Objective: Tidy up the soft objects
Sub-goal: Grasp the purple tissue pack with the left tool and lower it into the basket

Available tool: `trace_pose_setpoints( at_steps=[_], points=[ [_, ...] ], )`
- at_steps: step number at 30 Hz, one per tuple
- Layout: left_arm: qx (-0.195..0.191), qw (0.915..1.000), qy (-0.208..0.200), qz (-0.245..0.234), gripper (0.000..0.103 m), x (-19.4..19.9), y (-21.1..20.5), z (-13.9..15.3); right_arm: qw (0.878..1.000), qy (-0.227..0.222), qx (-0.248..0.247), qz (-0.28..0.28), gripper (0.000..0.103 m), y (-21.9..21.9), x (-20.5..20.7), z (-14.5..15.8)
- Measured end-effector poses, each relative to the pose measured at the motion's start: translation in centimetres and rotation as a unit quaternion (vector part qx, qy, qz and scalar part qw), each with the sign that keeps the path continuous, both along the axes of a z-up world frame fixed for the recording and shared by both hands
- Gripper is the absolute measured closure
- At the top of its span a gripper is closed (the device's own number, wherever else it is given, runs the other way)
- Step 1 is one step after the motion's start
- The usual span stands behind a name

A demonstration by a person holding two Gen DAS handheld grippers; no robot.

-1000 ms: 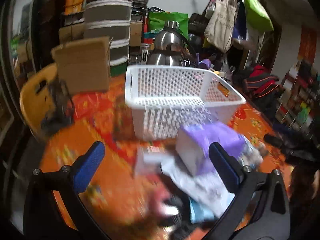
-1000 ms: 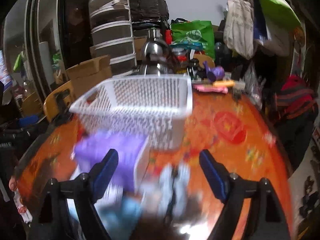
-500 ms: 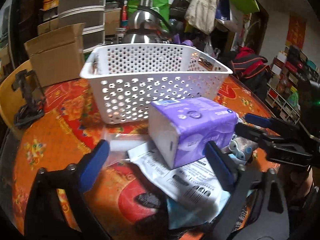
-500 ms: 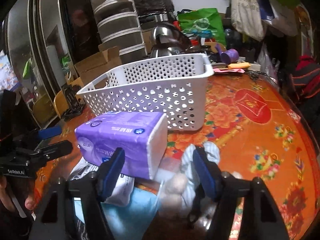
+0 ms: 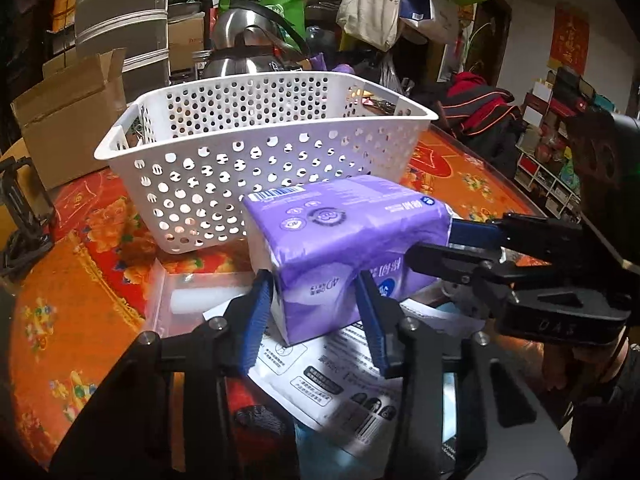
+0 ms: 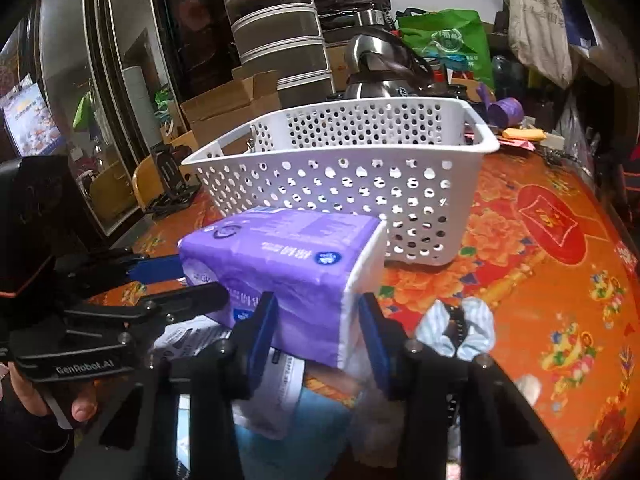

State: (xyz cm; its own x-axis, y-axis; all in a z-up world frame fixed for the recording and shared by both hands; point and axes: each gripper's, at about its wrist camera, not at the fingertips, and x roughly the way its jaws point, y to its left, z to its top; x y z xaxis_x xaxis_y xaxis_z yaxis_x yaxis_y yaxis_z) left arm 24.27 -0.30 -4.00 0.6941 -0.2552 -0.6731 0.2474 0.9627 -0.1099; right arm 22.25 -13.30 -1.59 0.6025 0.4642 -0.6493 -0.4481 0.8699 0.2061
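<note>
Both tools clamp the purple pack (image 5: 340, 240): the left tool (image 5: 316, 316) pinches its near left corner, the right tool (image 6: 316, 328) its near right end. It sits just near of the white basket (image 5: 256, 160), above papers (image 5: 352, 376) on the desk (image 6: 560, 280).

The tissue pack (image 5: 344, 240) sits just in front of the perforated basket (image 5: 256, 148) on the table (image 5: 72, 320), resting on a printed pouch (image 5: 344, 376), with the left gripper (image 5: 316, 316) closed around one end and the right gripper (image 6: 316, 328) closed around the opposite end. A striped cloth item (image 6: 456, 332) lies just right of the pack in the right wrist view. Behind the basket stand a kettle (image 5: 248, 52) and, to its left, a cardboard box (image 5: 68, 112)
</note>
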Motion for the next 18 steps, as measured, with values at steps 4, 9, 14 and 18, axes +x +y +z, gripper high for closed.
trace_pose_setpoints(
  at_steps=[4,9,14,18],
  points=[
    [-0.012,0.9999,0.006,0.002,0.065,0.2,0.3,-0.2,1.000,-0.004,-0.007,0.000,0.063,0.2,-0.1,-0.1],
    [-0.020,0.9998,0.003,0.007,0.065,-0.1,0.6,-0.1,1.000,-0.002,-0.007,-0.004,0.064,0.2,-0.3,0.1],
    [-0.022,0.9997,-0.011,0.001,0.065,-0.9,0.7,0.9,1.000,-0.013,-0.014,-0.011,0.065,0.6,-1.4,1.0],
    [-0.020,0.9996,-0.021,-0.003,0.065,-1.8,0.7,2.0,0.999,-0.027,-0.010,-0.020,0.065,0.7,-2.2,2.6]
  ],
)
